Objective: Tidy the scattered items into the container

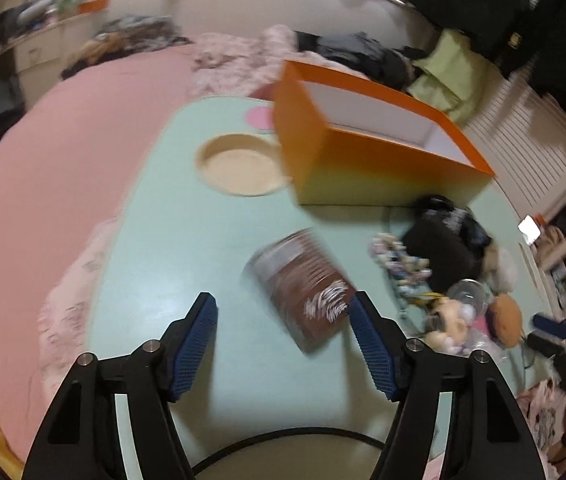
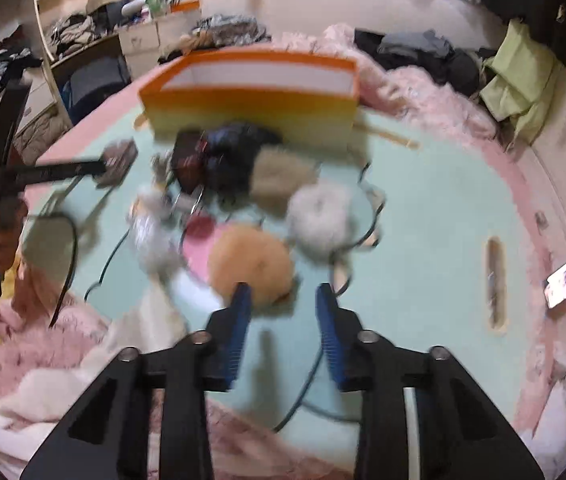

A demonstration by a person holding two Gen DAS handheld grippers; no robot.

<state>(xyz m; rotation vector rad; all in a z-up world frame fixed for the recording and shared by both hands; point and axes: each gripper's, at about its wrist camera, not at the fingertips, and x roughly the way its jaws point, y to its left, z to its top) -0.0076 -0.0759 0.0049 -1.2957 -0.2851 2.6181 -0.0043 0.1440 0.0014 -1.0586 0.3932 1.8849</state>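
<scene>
Mint-green tabletop (image 1: 187, 240) over pink bedding, cluttered room behind. Orange box (image 1: 363, 168) stands at the far side, a shallow beige dish (image 1: 239, 164) beside it. Heaped near the box: dark pouch (image 2: 235, 152), grey pompom (image 2: 323, 212), tan pompom (image 2: 251, 260), cables. Your left gripper (image 1: 283, 312) stands about half open, empty; the brown can (image 1: 307, 288) lies tilted just past its right pad. Your right gripper (image 2: 283, 296) shows a narrow gap, holding nothing; the tan pompom sits at its left fingertip.

surface: mint table (image 1: 171, 248) | on it: orange box (image 1: 363, 168), plate (image 1: 241, 164), brown can (image 1: 303, 288)
</scene>
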